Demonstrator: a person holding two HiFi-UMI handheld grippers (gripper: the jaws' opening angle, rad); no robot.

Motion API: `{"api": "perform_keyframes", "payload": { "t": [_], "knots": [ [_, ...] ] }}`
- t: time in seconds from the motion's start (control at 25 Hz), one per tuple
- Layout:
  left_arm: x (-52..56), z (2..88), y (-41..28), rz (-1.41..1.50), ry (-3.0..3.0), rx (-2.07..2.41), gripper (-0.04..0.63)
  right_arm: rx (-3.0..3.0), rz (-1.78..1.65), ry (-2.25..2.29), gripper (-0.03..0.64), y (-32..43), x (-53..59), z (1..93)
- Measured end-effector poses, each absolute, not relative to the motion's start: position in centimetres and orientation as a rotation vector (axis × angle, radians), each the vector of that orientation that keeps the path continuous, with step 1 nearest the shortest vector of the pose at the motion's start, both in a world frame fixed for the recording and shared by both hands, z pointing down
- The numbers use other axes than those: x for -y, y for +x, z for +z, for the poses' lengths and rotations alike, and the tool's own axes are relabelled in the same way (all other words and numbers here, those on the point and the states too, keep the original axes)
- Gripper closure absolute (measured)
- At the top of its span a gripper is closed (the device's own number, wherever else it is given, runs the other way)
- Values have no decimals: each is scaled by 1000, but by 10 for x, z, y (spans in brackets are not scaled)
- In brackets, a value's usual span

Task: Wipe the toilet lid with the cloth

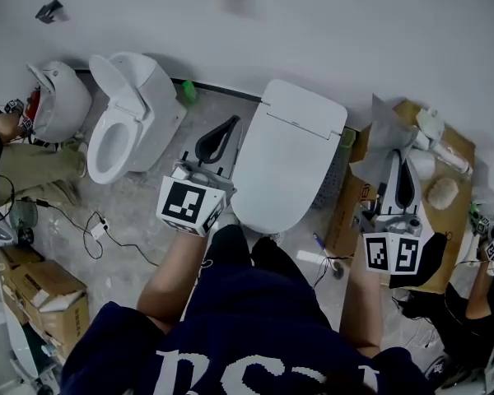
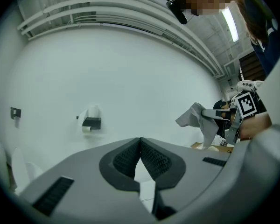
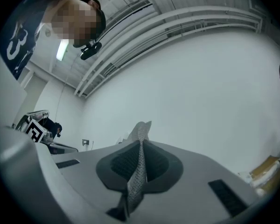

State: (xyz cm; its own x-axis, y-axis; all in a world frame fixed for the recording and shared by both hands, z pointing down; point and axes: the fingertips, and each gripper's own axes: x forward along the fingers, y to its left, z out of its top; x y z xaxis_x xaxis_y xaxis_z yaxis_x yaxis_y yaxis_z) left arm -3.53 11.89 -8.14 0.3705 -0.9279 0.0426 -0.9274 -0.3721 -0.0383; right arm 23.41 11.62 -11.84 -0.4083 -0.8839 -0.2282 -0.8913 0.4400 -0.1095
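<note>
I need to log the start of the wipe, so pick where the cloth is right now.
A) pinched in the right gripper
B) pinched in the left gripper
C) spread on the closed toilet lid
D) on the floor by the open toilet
A: the right gripper view shows the cloth clamped in the right gripper, while the left gripper is closed on nothing and the toilet lid is bare.

- left gripper (image 1: 230, 124): fingers' tips together, closed toilet lid (image 1: 284, 159) just right of them.
- right gripper (image 1: 401, 161): grey cloth (image 1: 384, 134) at its fingers' tips.
</note>
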Motion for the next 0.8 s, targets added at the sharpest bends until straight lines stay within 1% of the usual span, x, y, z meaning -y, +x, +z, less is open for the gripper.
{"api": "perform_keyframes", "payload": {
  "t": [0.16,0.4,0.56,0.8],
  "knots": [
    [-96,-57,-43,-172,-2636,-1763,580,-2449,-26,-1582,592,230,-95,-95],
    [-43,-23,-54,-198,-2669,-1741,580,-2411,-45,-1701,592,221,-64,-67],
    [6,-7,-66,-184,-2721,-1684,580,-2373,-88,-1783,592,200,-36,-41],
    [70,27,-88,-273,-2804,-1577,580,-2316,-170,-1853,592,161,10,-1]
  ]
}}
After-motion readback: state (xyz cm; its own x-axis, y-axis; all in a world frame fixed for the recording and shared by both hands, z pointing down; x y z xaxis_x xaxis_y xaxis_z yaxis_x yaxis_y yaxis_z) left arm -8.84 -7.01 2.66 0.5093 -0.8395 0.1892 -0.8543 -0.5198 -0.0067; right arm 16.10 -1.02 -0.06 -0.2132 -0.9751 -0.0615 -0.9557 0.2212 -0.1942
